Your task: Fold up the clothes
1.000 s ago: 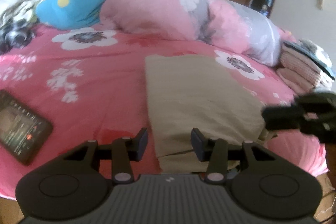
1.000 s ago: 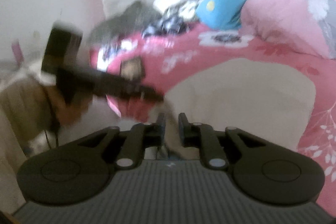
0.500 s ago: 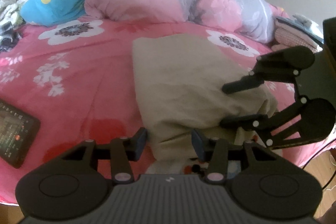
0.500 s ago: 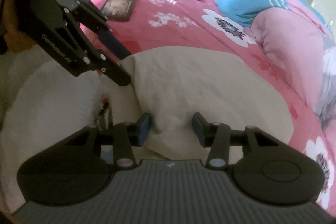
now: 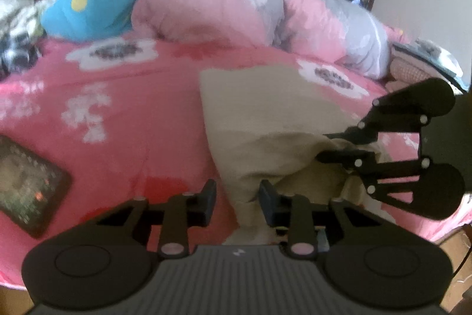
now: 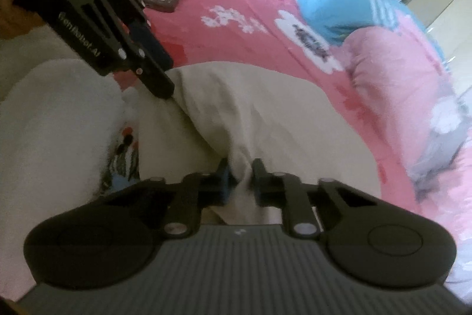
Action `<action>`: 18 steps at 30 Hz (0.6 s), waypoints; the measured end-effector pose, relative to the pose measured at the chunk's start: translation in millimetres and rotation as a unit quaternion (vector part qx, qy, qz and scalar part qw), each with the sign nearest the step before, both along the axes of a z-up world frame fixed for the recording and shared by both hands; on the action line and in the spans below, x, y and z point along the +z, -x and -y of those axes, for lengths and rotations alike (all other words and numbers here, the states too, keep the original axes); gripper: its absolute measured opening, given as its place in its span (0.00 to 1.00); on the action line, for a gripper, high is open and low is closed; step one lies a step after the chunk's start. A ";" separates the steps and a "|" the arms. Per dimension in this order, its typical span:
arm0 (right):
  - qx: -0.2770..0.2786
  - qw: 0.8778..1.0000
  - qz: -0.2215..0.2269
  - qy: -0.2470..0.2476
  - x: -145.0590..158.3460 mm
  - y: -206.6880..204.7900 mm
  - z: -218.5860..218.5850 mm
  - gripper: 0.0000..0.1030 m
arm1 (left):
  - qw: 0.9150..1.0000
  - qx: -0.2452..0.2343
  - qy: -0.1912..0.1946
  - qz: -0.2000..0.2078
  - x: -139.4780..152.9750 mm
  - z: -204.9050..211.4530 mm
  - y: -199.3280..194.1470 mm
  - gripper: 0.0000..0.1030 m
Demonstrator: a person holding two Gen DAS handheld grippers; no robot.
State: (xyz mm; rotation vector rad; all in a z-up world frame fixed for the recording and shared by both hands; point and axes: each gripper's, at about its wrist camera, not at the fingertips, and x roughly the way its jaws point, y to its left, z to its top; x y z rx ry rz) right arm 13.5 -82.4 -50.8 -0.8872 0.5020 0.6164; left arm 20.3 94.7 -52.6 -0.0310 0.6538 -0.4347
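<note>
Plain beige garment (image 5: 265, 114) on a pink bedspread (image 5: 124, 108) with white flowers.

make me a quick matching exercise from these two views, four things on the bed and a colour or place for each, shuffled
Things:
1. beige garment
2. tablet
3. blue cushion
4. right gripper

Descriptions:
A. dark, lying flat on the pink sheet
B. has a yellow dot
C. spread in the middle of the bed
D. its jaws pinch a fold of cloth

Pairs: 1-C, 2-A, 3-B, 4-D
</note>
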 end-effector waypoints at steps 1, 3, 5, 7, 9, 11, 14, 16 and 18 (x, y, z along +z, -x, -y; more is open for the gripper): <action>-0.003 1.000 0.021 0.008 -1.3 4.3 -2.5 0.08 | 1.000 -0.003 -0.003 0.010 3.2 1.2 0.7 0.35; -0.010 0.997 0.071 0.028 -7.0 11.2 -8.4 0.06 | 0.999 -0.011 -0.017 0.028 8.5 6.6 1.2 0.42; -0.011 0.993 0.111 0.049 -14.4 16.4 -13.1 0.06 | 0.998 -0.024 -0.040 0.045 12.3 16.2 1.5 0.46; -0.004 0.986 0.145 0.078 -23.6 20.1 -15.5 0.06 | 0.995 -0.036 -0.063 0.061 14.0 26.9 0.1 0.48; 0.005 0.981 0.167 0.096 -30.2 23.3 -16.6 0.06 | 0.993 -0.048 -0.082 0.074 13.4 36.2 -2.7 0.48; 0.012 0.979 0.175 0.105 -33.1 24.8 -16.2 0.06 | 0.989 -0.060 -0.106 0.082 10.5 45.9 -7.8 0.48; 0.018 0.979 0.175 0.105 -33.4 24.6 -13.9 0.06 | 0.981 -0.082 -0.146 0.096 5.9 60.6 -14.2 0.48; 0.019 0.980 0.172 0.100 -32.0 24.1 -12.6 0.06 | 0.974 -0.102 -0.172 0.110 3.5 68.9 -14.1 0.49; 0.017 0.981 0.169 0.093 -30.2 25.0 -11.1 0.05 | 0.965 -0.122 -0.196 0.124 1.0 76.9 -13.9 0.49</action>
